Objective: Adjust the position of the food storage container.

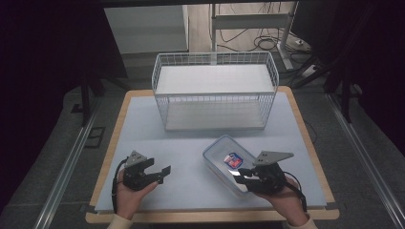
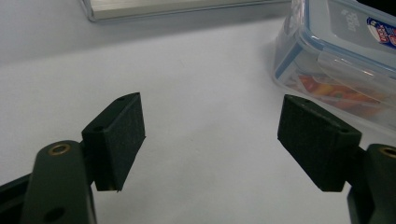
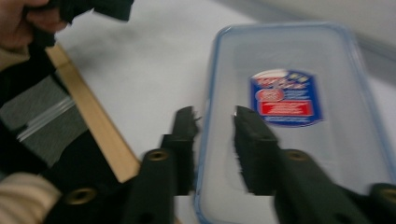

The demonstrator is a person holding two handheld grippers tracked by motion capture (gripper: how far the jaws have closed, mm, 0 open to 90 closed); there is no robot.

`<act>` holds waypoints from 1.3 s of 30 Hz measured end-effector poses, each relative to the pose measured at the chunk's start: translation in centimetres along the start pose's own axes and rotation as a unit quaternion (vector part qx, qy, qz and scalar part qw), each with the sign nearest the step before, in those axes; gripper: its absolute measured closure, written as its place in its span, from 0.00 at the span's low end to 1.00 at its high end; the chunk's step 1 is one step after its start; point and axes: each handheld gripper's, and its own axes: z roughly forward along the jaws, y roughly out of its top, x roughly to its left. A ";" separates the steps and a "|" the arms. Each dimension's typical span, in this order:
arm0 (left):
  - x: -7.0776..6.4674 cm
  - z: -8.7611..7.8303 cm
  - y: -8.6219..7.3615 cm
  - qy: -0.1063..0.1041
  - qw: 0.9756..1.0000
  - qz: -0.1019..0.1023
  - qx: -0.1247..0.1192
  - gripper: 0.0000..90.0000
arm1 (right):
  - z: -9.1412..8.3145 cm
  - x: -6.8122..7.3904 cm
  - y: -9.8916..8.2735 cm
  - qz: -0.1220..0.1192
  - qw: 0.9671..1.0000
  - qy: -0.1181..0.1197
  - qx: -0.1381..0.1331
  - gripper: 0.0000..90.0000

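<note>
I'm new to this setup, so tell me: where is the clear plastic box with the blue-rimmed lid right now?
In the high view the plastic box lies on the table's near right part, in front of the wire basket, with the right gripper at its near edge.

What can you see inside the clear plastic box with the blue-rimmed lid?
Through the side of the plastic box, orange and red printed packaging shows. What it is cannot be read, and the lid with its label covers the rest from above.

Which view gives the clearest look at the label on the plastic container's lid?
The right gripper view: the blue and red label on the container lies flat and near, though its print is blurred. The high view shows the label as a small patch. The left gripper view catches just a corner of it at the frame's edge.
</note>
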 end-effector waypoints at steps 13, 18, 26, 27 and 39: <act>-0.5 0.6 0.3 -0.016 1.000 0.011 0.005 0.26 | 3.3 2.8 -1.9 -0.040 0.996 0.006 0.074 0.99; -0.4 0.8 0.3 -0.012 1.000 0.011 0.009 0.26 | 4.0 2.9 -2.5 -0.040 0.996 -0.007 0.082 0.99; -0.3 0.8 0.3 -0.010 1.000 0.010 0.006 0.26 | 4.9 3.7 -3.0 -0.062 0.992 -0.041 0.098 0.99; -0.3 0.7 0.3 -0.010 1.000 0.011 0.004 0.27 | 4.8 3.6 -3.1 -0.062 0.993 -0.041 0.095 0.99; -0.2 0.9 0.3 -0.013 1.000 0.008 0.005 0.27 | 3.6 2.1 -3.7 -0.039 0.994 -0.054 0.088 0.99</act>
